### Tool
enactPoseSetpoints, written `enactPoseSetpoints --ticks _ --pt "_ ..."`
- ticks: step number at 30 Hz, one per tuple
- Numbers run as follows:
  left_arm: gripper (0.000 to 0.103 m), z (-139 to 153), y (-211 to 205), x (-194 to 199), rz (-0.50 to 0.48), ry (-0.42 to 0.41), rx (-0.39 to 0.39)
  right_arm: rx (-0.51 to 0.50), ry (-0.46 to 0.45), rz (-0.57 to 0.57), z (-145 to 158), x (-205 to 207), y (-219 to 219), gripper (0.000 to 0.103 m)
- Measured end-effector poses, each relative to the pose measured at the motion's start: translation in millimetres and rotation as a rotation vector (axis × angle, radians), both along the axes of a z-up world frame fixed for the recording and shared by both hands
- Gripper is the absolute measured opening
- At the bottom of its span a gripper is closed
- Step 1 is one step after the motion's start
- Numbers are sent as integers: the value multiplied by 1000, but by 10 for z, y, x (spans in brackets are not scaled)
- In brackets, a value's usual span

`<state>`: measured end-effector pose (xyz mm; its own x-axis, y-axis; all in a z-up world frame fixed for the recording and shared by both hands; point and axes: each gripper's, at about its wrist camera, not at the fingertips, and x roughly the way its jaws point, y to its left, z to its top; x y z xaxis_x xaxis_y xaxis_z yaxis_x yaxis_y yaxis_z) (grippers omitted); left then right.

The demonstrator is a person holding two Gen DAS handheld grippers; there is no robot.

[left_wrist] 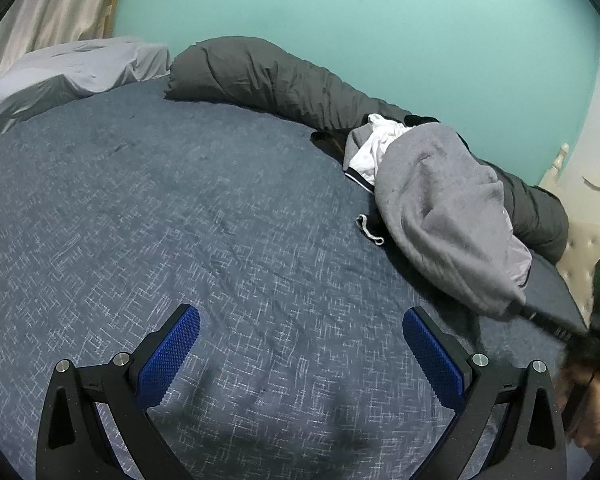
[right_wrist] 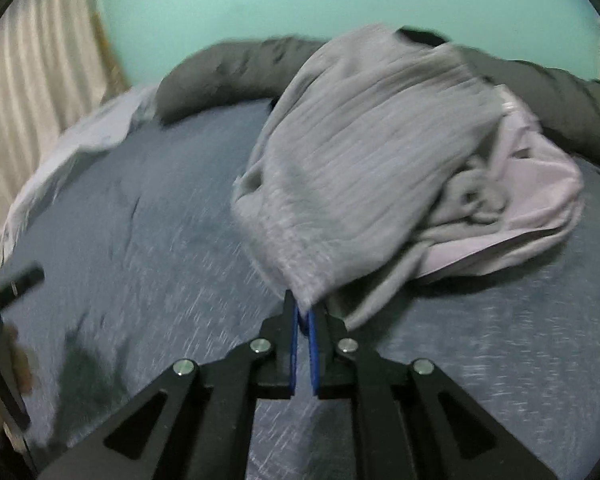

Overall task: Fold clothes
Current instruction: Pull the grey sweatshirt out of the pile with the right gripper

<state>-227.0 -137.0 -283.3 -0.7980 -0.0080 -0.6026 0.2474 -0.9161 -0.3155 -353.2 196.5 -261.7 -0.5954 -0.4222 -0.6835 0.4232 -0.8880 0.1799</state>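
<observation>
Right claw [right_wrist: 303, 312] clamped on hem of grey sweater [right_wrist: 364, 152]; left claw [left_wrist: 300, 344] spread wide, empty, over bed [left_wrist: 180, 200].

Left view alone shows white garment [left_wrist: 376, 148] tucked under sweater's far end, and right claw low at frame edge, angled down, cloth stretched to it. Right view alone shows pale lining [right_wrist: 540, 184] inside sweater, and is motion-blurred. Sweater is fleecy, heaped on right of bed against dark grey rolled duvet [left_wrist: 268, 76]. Bed cover is blue, cross-hatched weave. Claw pads are blue, ribbed.
</observation>
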Motion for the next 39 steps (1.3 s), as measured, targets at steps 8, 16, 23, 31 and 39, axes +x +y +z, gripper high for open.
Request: enactPoseSetpoints --ticks 8,16,23,31,39 --pt "103 -36 80 -23 -20 -9 -25 39 -42 -21 -136 -59 -134 57" --pt "103 -72 147 -66 -39 -40 -52 154 -60 26 -472 -87 -506 56" --pt "103 182 132 16 -32 -4 -65 87 -8 4 -71 -55 -420 9" --pt "103 767 72 430 -50 11 -29 -62 85 56 1046 472 -210 7" --pt "103 1624 13 1035 -51 78 -89 -152 203 116 2167 1190 -217 7"
